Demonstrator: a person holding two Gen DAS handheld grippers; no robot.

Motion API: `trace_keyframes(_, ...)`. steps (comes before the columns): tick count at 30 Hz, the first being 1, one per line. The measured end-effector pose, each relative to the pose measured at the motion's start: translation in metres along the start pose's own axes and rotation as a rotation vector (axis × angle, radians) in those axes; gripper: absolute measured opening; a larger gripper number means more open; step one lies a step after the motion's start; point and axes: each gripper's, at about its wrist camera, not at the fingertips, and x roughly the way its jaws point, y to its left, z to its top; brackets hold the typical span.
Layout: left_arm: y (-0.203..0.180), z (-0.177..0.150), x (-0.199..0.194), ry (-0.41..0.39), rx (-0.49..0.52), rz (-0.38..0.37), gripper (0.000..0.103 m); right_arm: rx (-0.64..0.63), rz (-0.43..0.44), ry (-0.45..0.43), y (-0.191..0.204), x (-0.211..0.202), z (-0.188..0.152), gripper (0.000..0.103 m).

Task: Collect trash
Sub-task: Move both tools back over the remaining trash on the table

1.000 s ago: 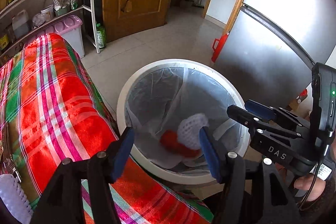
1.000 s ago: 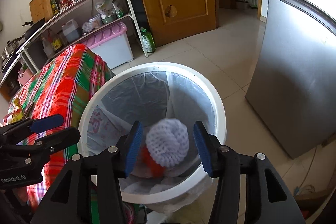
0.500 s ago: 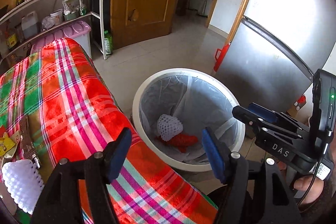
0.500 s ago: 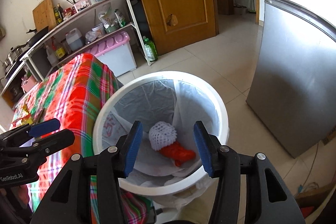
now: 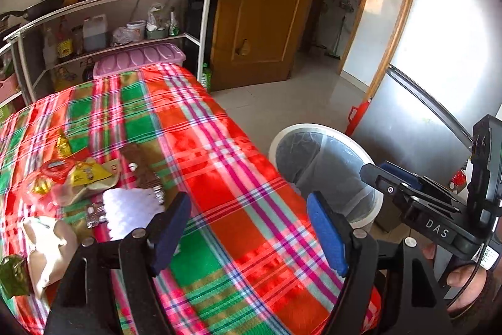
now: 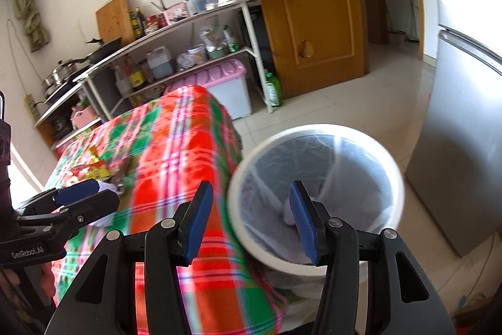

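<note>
- Though both views are motion-smeared, the jaws read clearly: left gripper (image 5: 249, 228) released, nothing betw. the blue pads; its jaws have just been opening wider. Right gripper (image 6: 251, 220) also spread & empty.
- Hard to make out: in the right view the bin (image 6: 317, 193) is blurred, & a jaw covers most of a pale lump low inside – can't say what it is. In the left view the bin's bottom is out of sight; only liner & rim show.
- Bin: white, round, clear liner bag, on the floor just beside the end of the counter (image 5: 238, 178) w/ its red-green plaid cloth.
- Trash left on the counter, on the left of the left view: white foam net (image 5: 130, 211) just beside the left jaw, yellow-red wrappers (image 5: 75, 176), brown wrapper (image 5: 141, 165), crumpled beige bag (image 5: 47, 244) partly cut off by the gripper body, green scrap (image 5: 12, 275) at the frame edge.
- Vs. a sec ago: both grippers have swung off the bin toward the counter; then the left one looked straight into it at a foam net & a red piece, now the bin sits off to the right. The right view has tipped up, so the red piece no longer shows.
</note>
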Motion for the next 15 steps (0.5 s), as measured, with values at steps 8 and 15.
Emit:
trace_keyframes(8,0.062,-0.022,-0.047,-0.064,-0.064,0.13,0.082,-0.074,0.121,0.019,0.065,0.016,-0.006,0.052)
trace_keyframes(15,0.123,-0.044,-0.076,-0.077,-0.147,0.265,0.084,-0.122,0.193,0.063,0.111,0.036,-0.015,0.055)
